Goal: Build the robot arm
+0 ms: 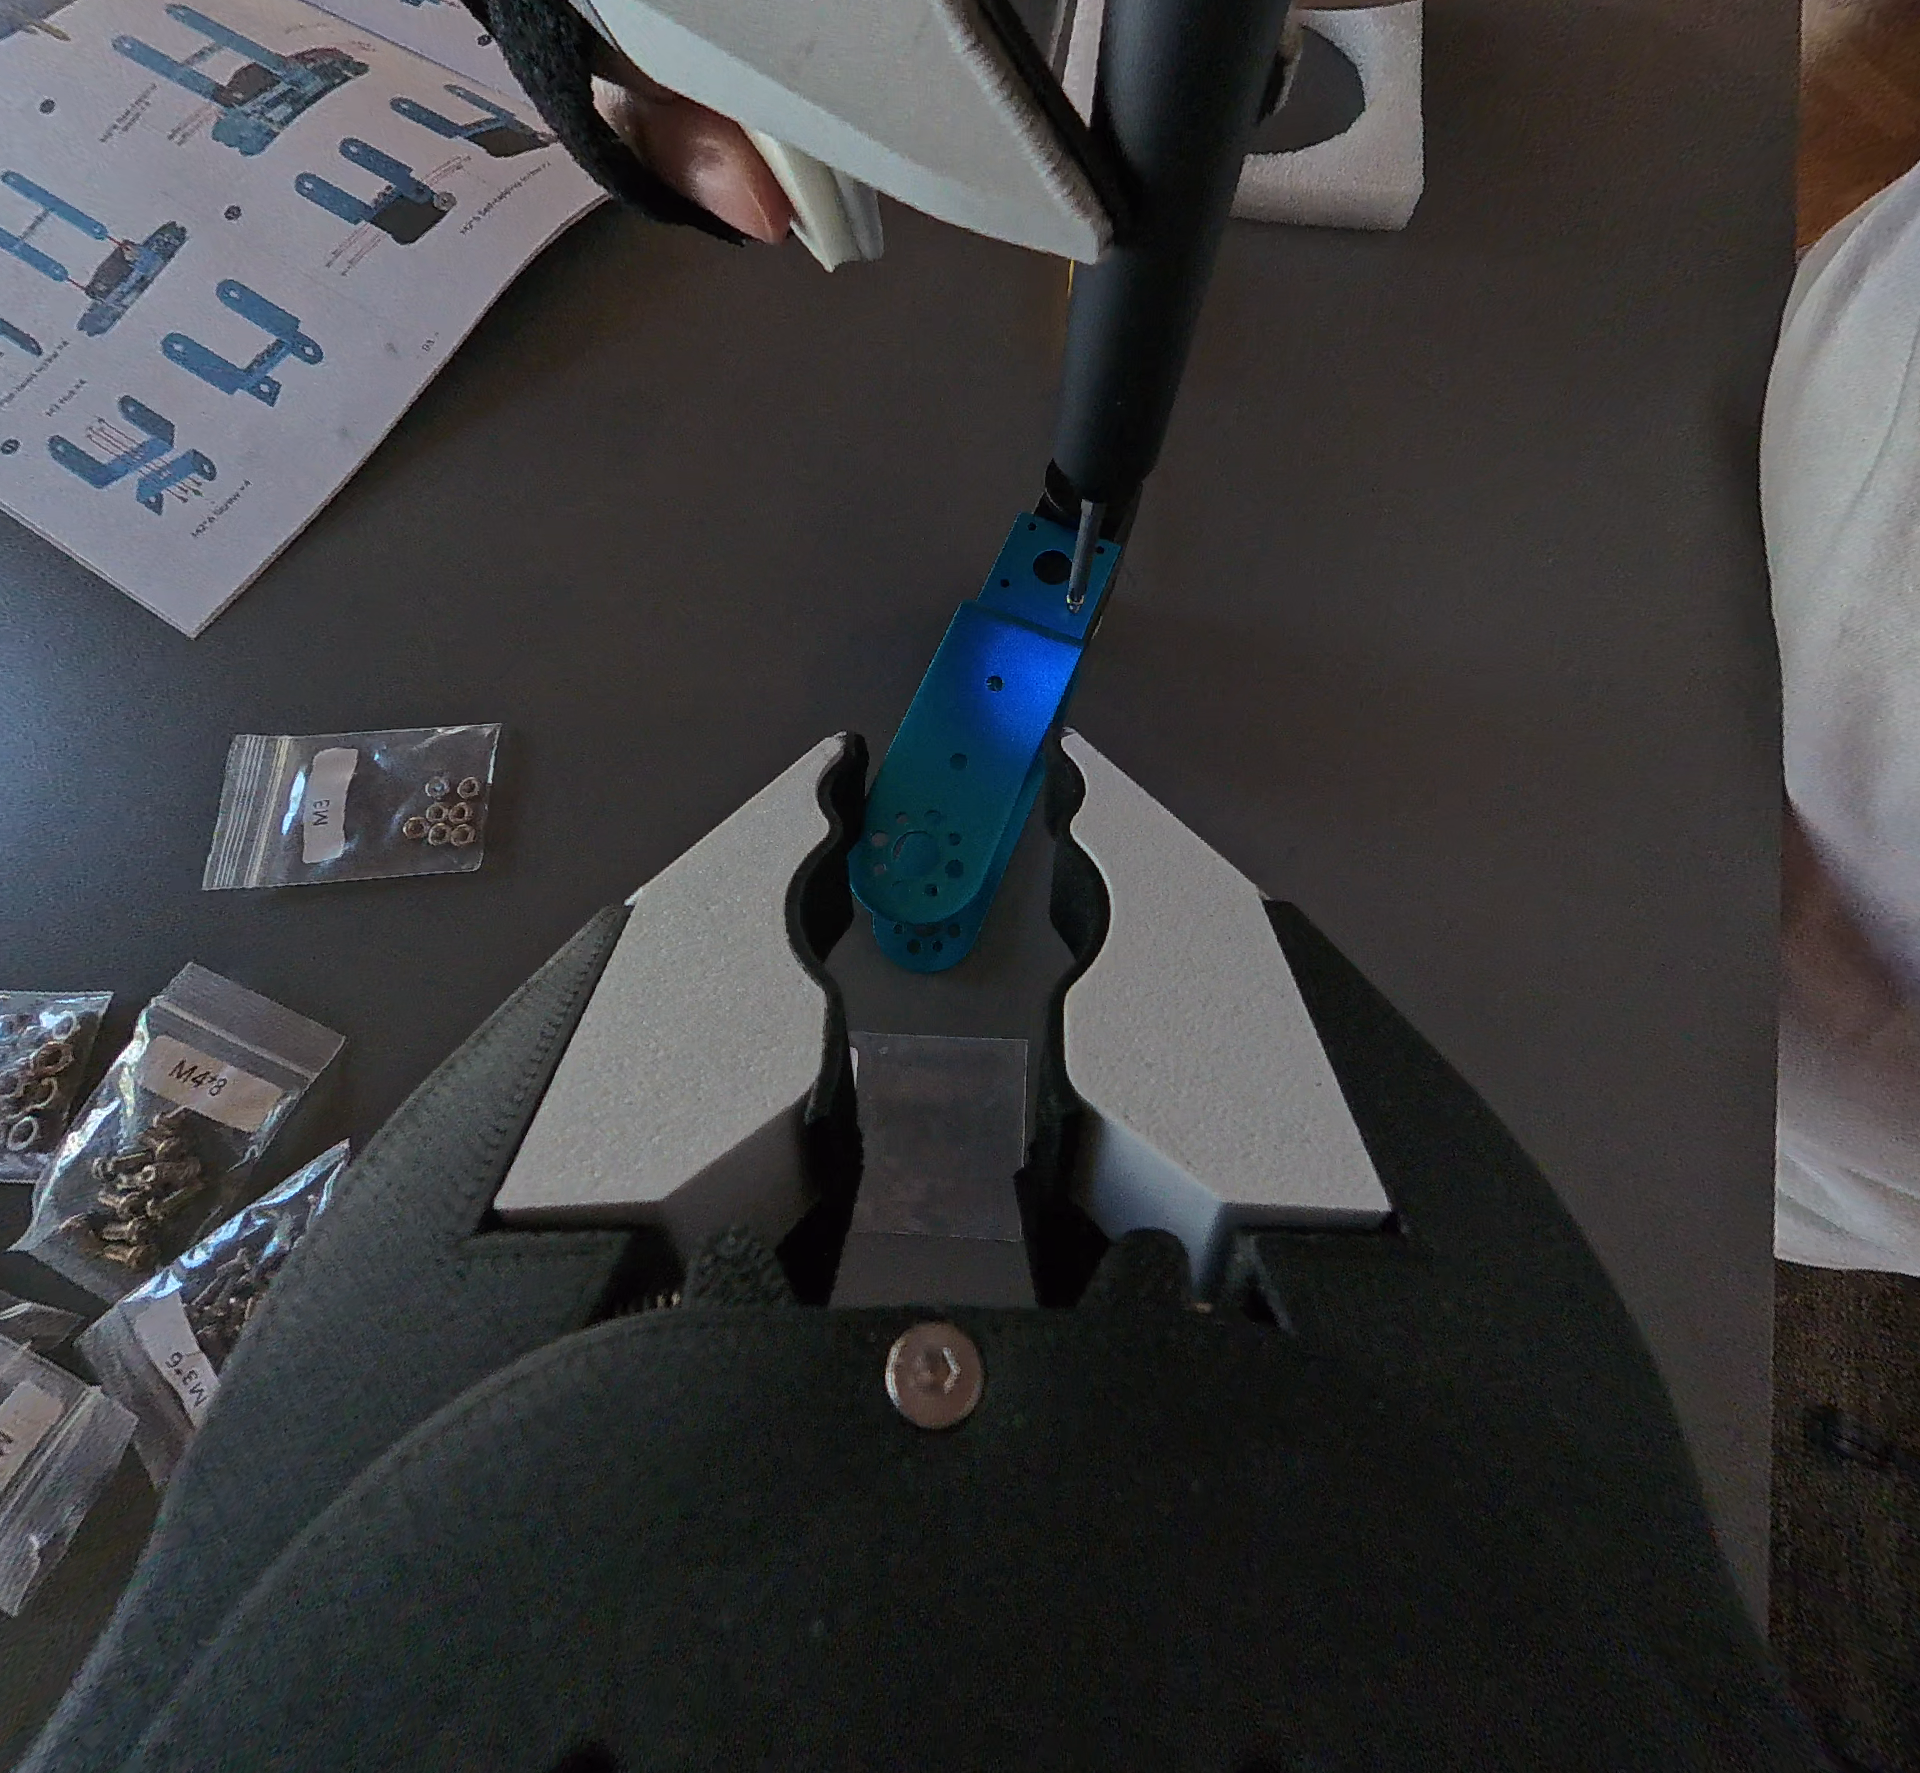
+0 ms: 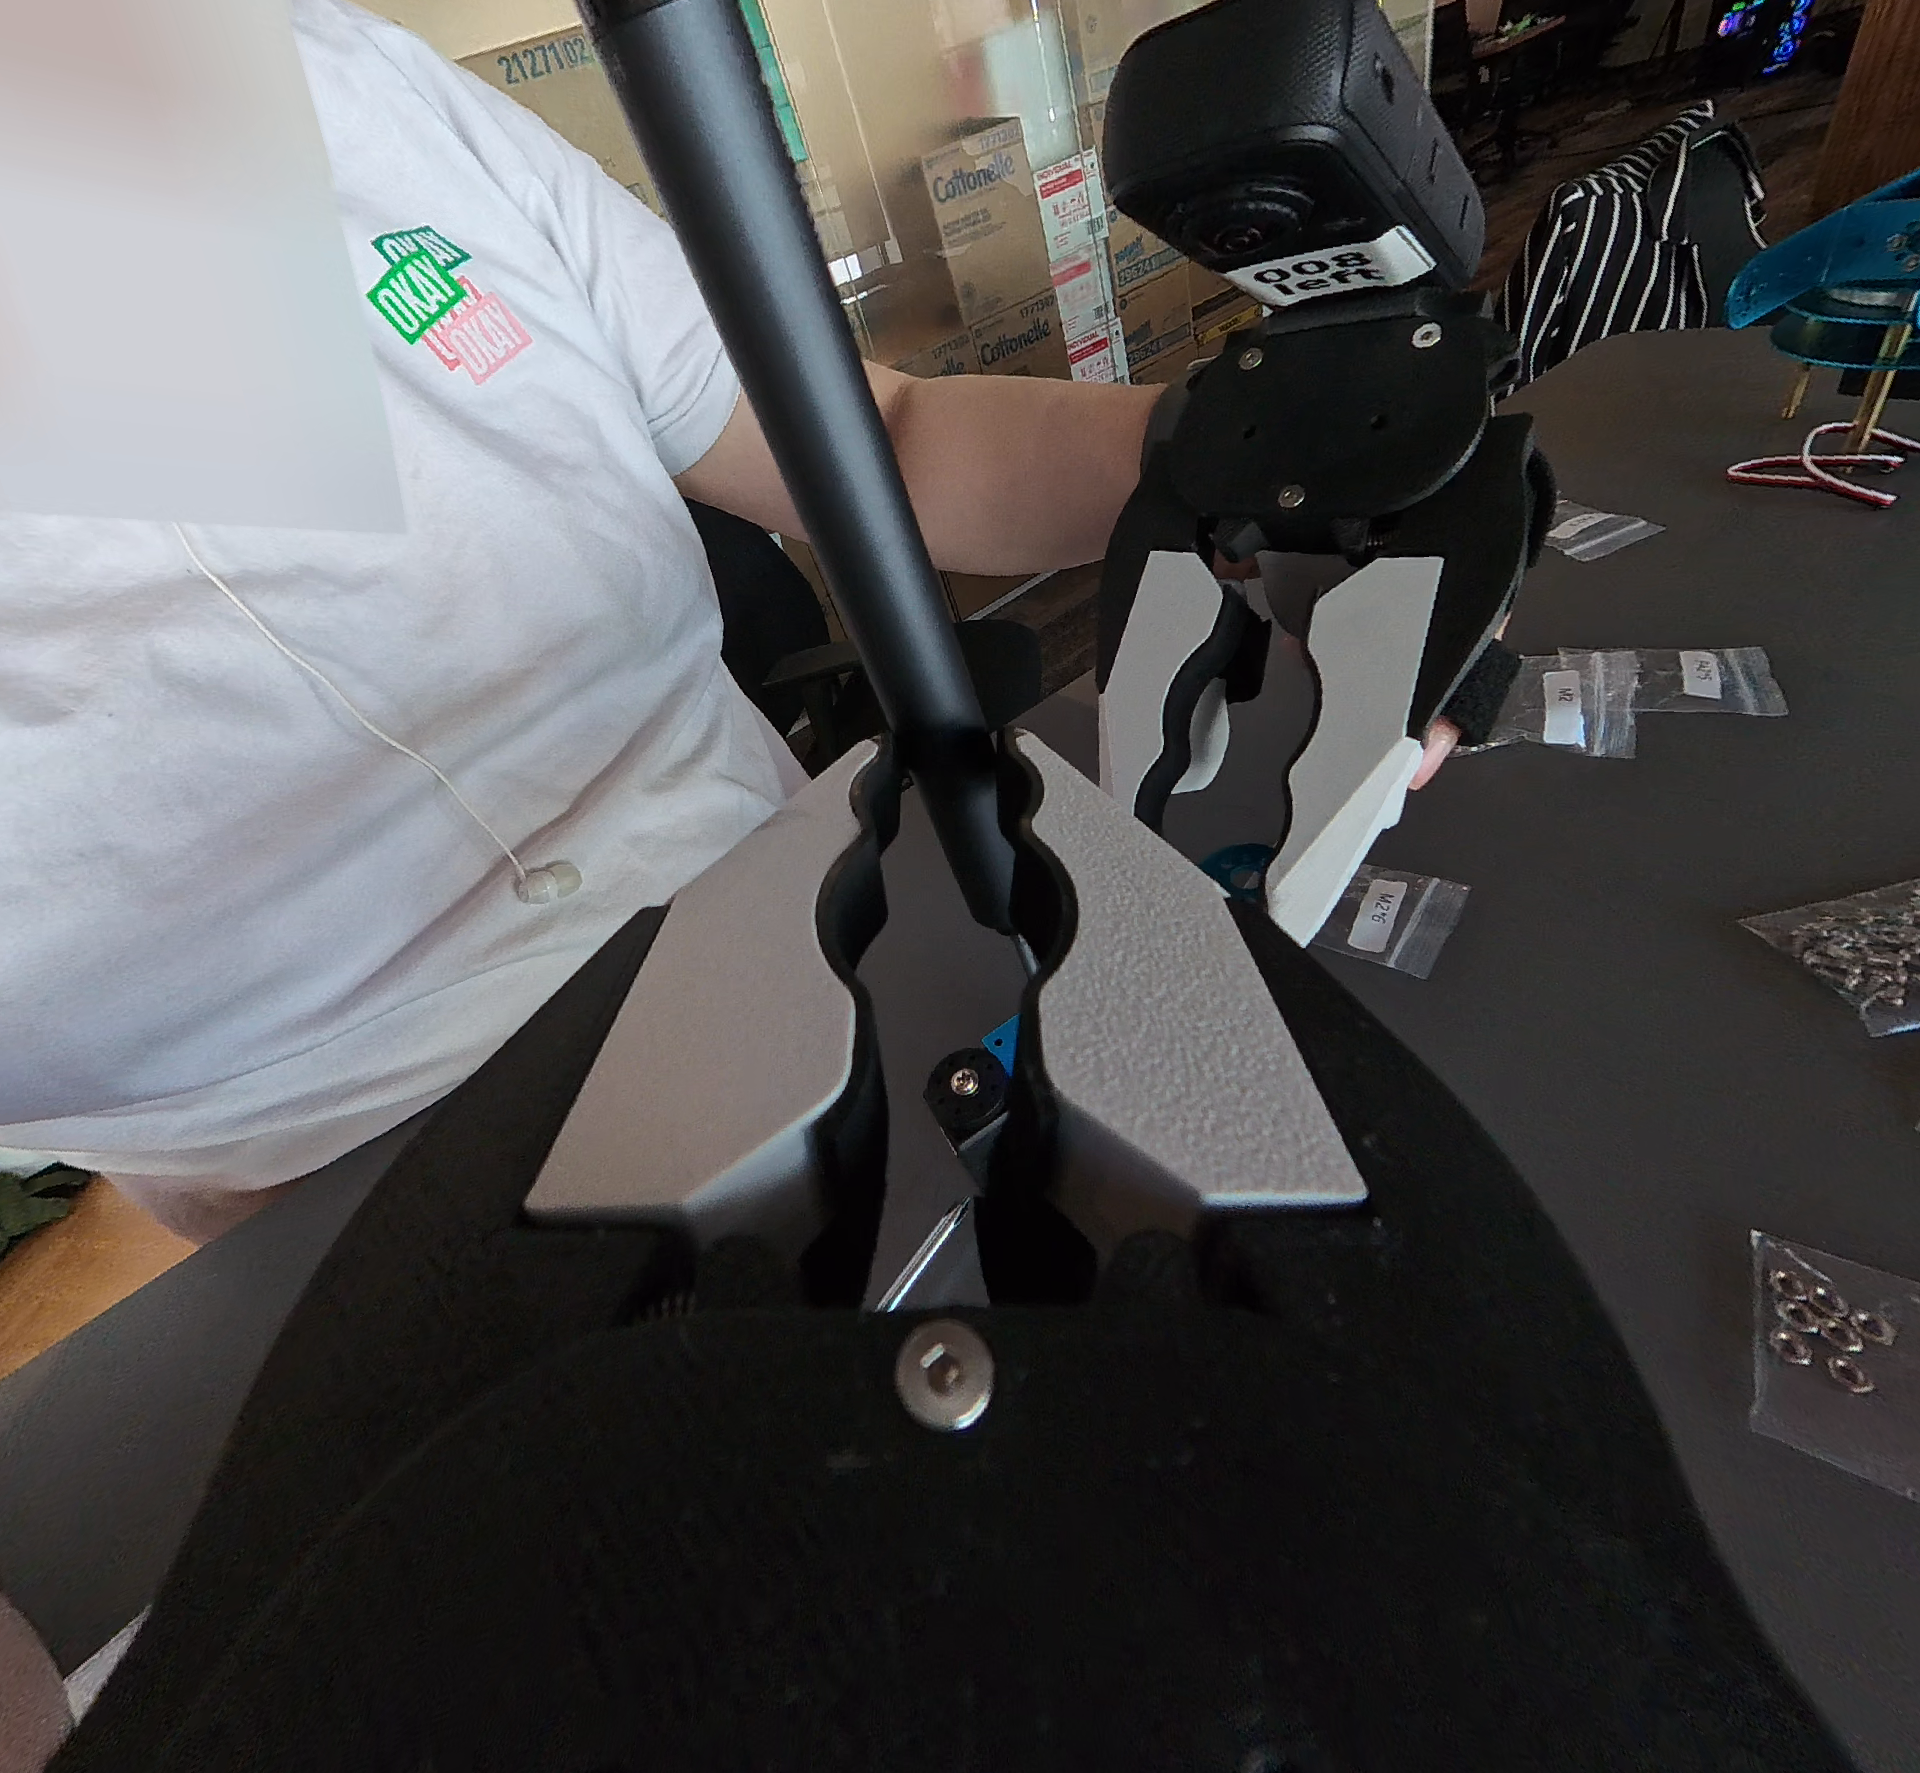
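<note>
While the left gripper point(image 1: 956, 767) clasps a blue bracket point(image 1: 961, 788) at frame centre on the table point(image 1: 644, 497), the right gripper point(image 2: 951, 767), fingers clenched on a black screwdriver point(image 2: 790, 352), sets its tip on a screw point(image 1: 1075, 601), hardware bags point(image 1: 353, 804) lower left.

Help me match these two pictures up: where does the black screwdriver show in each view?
Left wrist view: black screwdriver comes down from the top, right of centre, its tip on the blue bracket.
Right wrist view: it slants up from the right tongs, which clamp it, toward top left.
Shared landmark: the bag of nuts.
</note>
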{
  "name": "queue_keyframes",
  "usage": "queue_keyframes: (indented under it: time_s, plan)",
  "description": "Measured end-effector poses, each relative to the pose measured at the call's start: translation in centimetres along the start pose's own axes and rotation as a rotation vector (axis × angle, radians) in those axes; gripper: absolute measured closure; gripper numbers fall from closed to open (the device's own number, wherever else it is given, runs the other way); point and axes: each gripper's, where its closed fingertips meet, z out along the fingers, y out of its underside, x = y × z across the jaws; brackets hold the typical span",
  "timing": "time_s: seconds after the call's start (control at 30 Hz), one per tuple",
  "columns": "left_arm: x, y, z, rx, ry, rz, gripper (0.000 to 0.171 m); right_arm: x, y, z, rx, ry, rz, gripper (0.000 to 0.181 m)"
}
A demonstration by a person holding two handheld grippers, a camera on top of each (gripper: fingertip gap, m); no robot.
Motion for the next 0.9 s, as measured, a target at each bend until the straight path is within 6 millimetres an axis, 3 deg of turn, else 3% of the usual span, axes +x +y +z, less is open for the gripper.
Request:
queue_keyframes:
  time_s: [0.63,0.7,0.77,0.9]
  plan:
    - [0.1,-0.2,0.0,-0.004,0.005,-0.018,0.136,0.0,0.1,-0.2,0.003,-0.006,0.002,0.165]
    - [0.2,-0.7,-0.3,0.02,0.006,-0.029,0.13,0.0,0.1,-0.1,0.003,-0.005,0.0,0.165]
    - [0.2,-2.6,-1.8,0.092,0.007,-0.057,0.123,0.0,0.0,-0.1,0.004,-0.004,0.002,0.165]
    - [1.3,-10.3,-6.8,0.401,0.014,-0.135,0.121,0.1,0.0,-0.1,0.007,0.004,-0.005,0.165]
